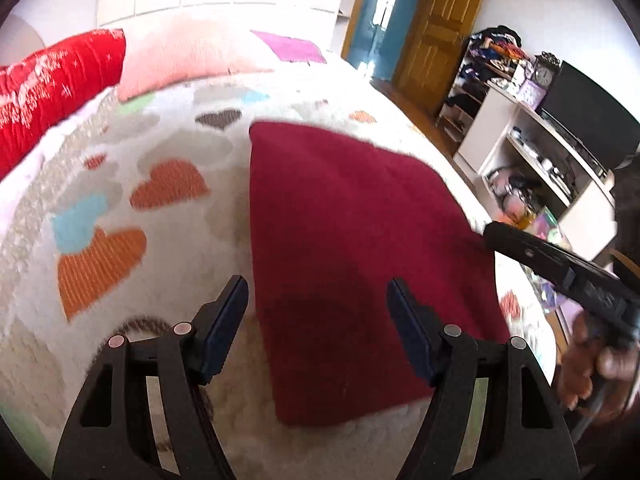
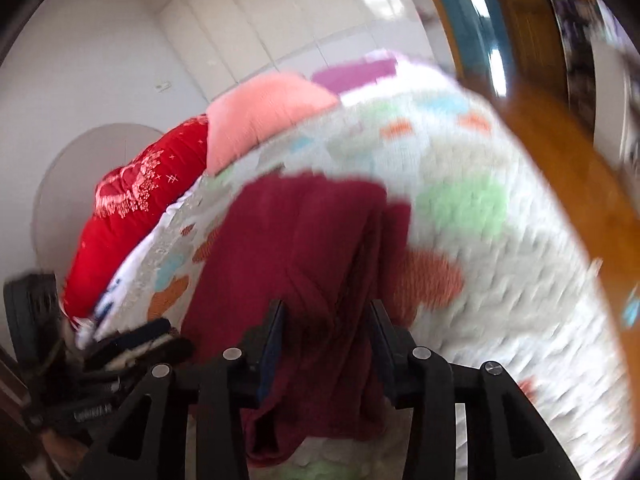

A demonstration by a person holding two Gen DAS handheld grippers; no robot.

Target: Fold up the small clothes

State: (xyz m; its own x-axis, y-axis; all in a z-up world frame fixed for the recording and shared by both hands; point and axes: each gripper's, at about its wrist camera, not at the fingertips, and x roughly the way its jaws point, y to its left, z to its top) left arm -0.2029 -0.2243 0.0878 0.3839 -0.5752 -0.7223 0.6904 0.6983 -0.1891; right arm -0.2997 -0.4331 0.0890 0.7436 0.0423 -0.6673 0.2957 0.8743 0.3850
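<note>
A dark red cloth (image 1: pixel 360 248) lies folded flat on the white bedspread with coloured hearts (image 1: pixel 120 184). My left gripper (image 1: pixel 318 300) is open and empty, hovering over the cloth's near left edge. The right gripper shows in the left wrist view (image 1: pixel 560 264) at the cloth's right edge, held by a hand. In the right wrist view my right gripper (image 2: pixel 326 320) is open, its fingers standing either side of the bunched dark red cloth (image 2: pixel 304 264). That view is blurred by motion.
A red patterned pillow (image 1: pixel 56 92), a pink pillow (image 1: pixel 180 56) and a purple cloth (image 1: pixel 292 50) lie at the bed's far end. White shelves (image 1: pixel 552 148) with clutter, a dark screen (image 1: pixel 592 116) and a wooden door (image 1: pixel 436 24) stand to the right beyond the bed edge.
</note>
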